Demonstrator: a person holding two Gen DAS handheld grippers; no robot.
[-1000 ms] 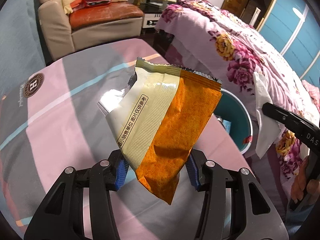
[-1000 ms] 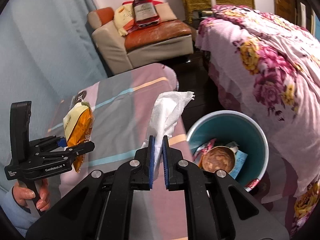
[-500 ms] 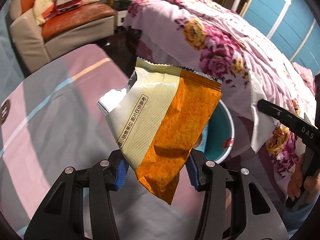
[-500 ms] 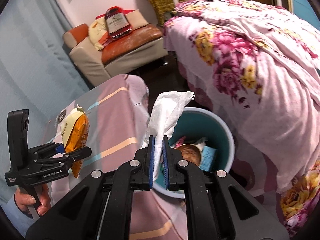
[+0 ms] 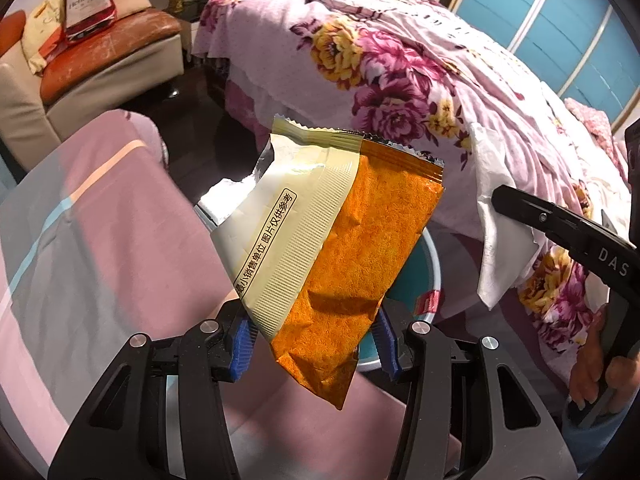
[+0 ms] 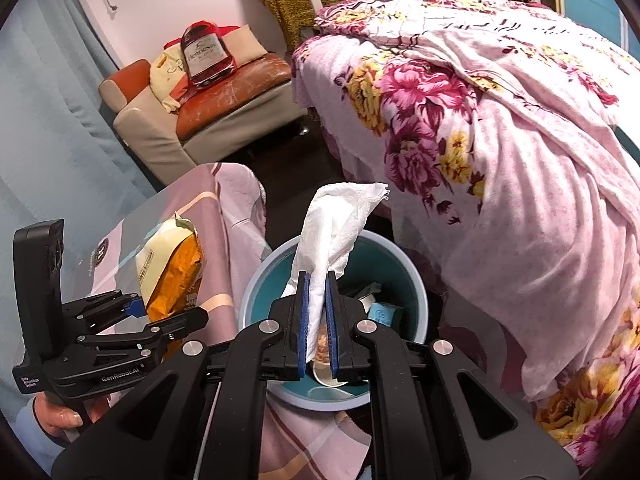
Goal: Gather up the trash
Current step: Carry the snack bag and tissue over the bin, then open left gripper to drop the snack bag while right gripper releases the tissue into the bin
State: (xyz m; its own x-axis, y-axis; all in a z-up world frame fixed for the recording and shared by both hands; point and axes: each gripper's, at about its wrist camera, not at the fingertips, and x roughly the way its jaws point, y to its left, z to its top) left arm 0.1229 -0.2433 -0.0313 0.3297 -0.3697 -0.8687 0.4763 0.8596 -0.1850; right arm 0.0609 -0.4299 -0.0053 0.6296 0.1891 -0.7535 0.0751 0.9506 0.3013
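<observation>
Since one second ago both grippers have moved away from the desk (image 5: 92, 248) and toward the bin (image 6: 408, 276); the bin has come from the right side of the right wrist view to directly under the tissue, and the armchair has slid to the far upper left of the left wrist view.

The left gripper (image 5: 316, 336) holds the snack bag (image 5: 344, 240) between its blue pads. The jaws stand moderately apart and press on the lower part of the bag, which is a flat foil packet with an orange grainy face, a cream ribbed seam strip with printed characters, and a zigzag top edge. Its torn mouth shows shiny silver inside. In the left wrist view the bag covers most of the bin, and only a teal part of the rim shows at its right.

The right gripper (image 6: 318, 316) is closed on the white tissue (image 6: 340, 224). The tissue is soft and crumpled, it rises in a twisted shape from between the narrow jaws, and it hangs over the open bin. The bin is round, teal inside with a pale rim, and stands on the floor between the desk and the bed (image 6: 500, 128). It already contains some wrappers and a brown round thing.

The desk has a smooth cloth with pink, grey and light blue stripes. The bed has a wrinkled pink cover with big flowers.
</observation>
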